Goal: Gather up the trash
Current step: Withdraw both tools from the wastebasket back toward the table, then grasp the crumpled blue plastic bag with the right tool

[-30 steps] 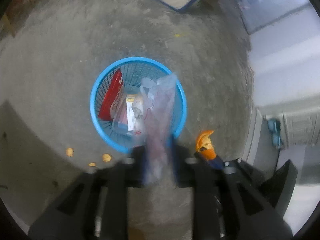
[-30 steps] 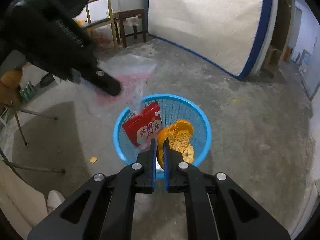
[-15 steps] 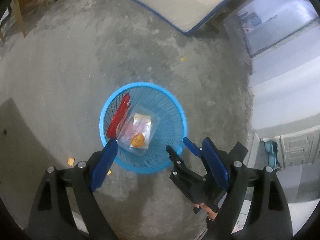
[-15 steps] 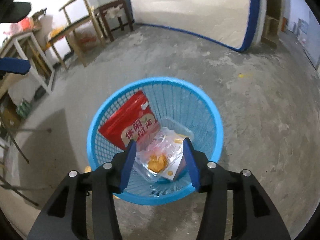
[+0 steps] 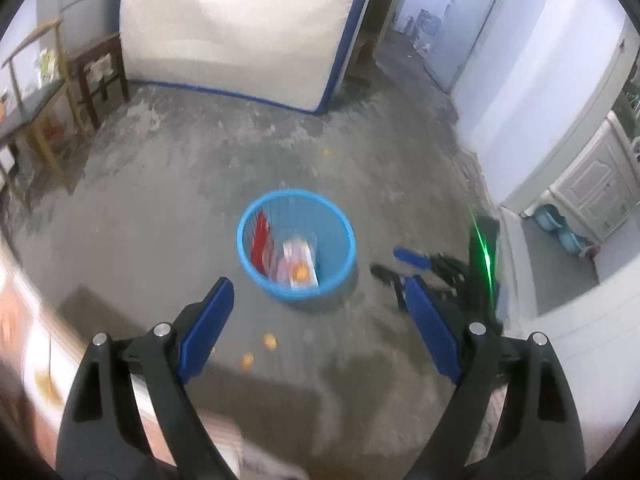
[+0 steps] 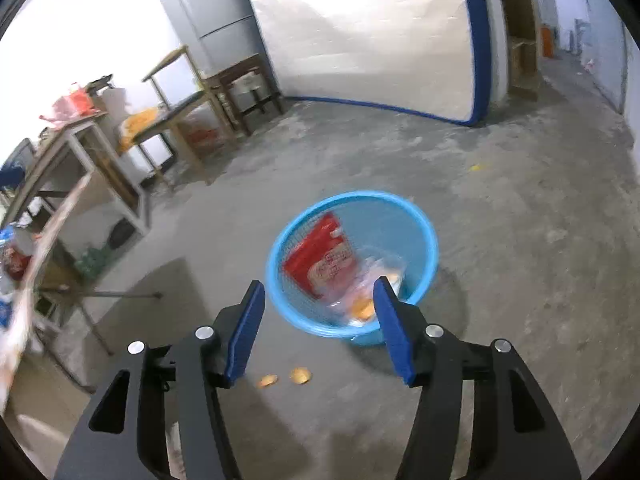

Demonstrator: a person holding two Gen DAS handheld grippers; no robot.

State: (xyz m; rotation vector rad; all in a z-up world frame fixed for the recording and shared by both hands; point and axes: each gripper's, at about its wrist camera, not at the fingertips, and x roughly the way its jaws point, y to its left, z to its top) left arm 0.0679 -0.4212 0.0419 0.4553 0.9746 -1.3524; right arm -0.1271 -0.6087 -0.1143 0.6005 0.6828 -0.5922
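Observation:
A blue mesh basket (image 5: 297, 195) (image 6: 430, 248) stands on the concrete floor. In it lie a red snack packet (image 5: 260, 240) (image 6: 316, 254) and a clear plastic bag (image 5: 298, 266) (image 6: 360, 294) with orange peel. My left gripper (image 5: 318, 282) hangs open high above the basket's near side, with nothing between its fingers. My right gripper (image 6: 320, 284) (image 5: 394, 265) is lower, just right of the basket in the left wrist view. Its jaws are opening and hold nothing. Two orange peel scraps (image 5: 270, 340) (image 6: 300, 375) lie on the floor in front of the basket.
A white mattress (image 5: 232, 28) (image 6: 360, 28) with blue trim leans on the far wall. Wooden tables and stools (image 6: 176, 108) crowd the left side beside a grey fridge (image 6: 208, 12). A white cabinet (image 5: 592, 184) stands at the right. A small yellow scrap (image 6: 475, 167) lies beyond the basket.
The left gripper let the clear bag drop into the basket, opened wide and rose away. The right gripper released the orange peel into the basket, opened and drew back.

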